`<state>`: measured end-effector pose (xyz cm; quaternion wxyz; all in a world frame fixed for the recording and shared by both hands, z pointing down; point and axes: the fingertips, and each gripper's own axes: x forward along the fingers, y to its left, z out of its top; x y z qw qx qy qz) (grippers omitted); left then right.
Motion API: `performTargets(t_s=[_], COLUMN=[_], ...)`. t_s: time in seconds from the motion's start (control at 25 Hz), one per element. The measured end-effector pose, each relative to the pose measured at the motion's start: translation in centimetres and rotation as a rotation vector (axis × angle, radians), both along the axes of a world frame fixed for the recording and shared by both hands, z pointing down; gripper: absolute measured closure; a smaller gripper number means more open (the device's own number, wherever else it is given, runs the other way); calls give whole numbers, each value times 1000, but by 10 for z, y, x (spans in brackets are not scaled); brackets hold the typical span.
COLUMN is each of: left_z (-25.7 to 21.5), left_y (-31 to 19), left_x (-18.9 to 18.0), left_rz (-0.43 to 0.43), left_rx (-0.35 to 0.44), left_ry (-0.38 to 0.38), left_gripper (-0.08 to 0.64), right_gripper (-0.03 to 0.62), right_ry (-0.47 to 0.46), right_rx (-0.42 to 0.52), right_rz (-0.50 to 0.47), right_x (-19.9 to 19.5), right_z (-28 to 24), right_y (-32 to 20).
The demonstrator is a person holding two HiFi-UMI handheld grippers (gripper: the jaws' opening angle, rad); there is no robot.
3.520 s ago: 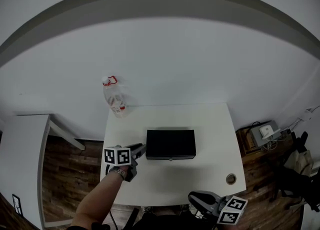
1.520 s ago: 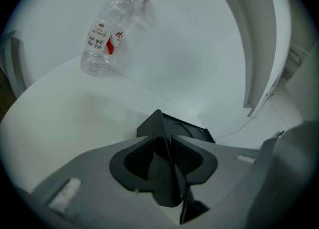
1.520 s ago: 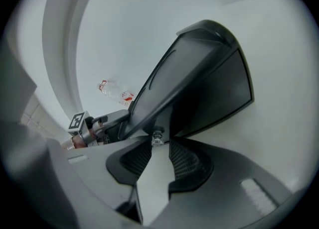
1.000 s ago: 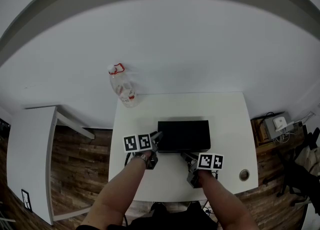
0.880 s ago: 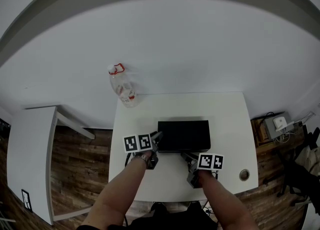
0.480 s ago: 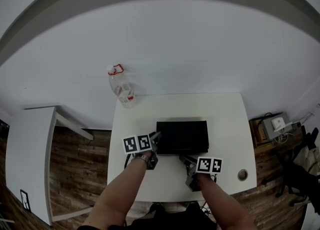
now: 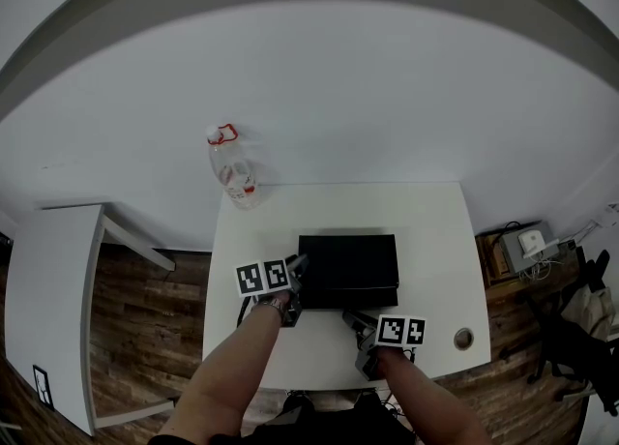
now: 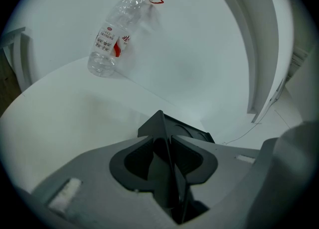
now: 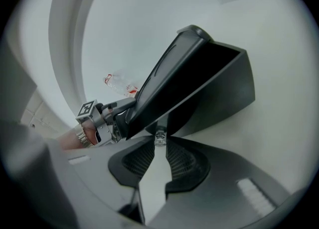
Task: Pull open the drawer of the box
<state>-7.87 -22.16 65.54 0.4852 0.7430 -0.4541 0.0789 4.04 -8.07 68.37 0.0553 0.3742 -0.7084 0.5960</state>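
On white table [image 7: 435,230], my left gripper [image 8: 168,146] jaws closed on black box [image 7: 348,264] corner, my right gripper [image 9: 160,147] jaws narrow, pinching drawer knob [image 9: 160,136].

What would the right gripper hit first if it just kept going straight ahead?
The right gripper is pinching the small clear knob, so pushing straight on would most likely drive it into the front of the black box just behind that knob. Nothing else shows in that line.
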Motion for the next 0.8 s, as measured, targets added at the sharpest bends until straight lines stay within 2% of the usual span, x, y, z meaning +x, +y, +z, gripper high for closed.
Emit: performTargets(t_s=[0.8], left_z=[0], left_y=[0], left_x=[-1], left_rz=[-8], left_rx=[12], left_ry=[-12], left_gripper=[439], right_gripper=[520], right_ry=[-28], right_rx=[-13], right_rz=[-22], right_x=[-1], right_z=[-1], right_y=[51])
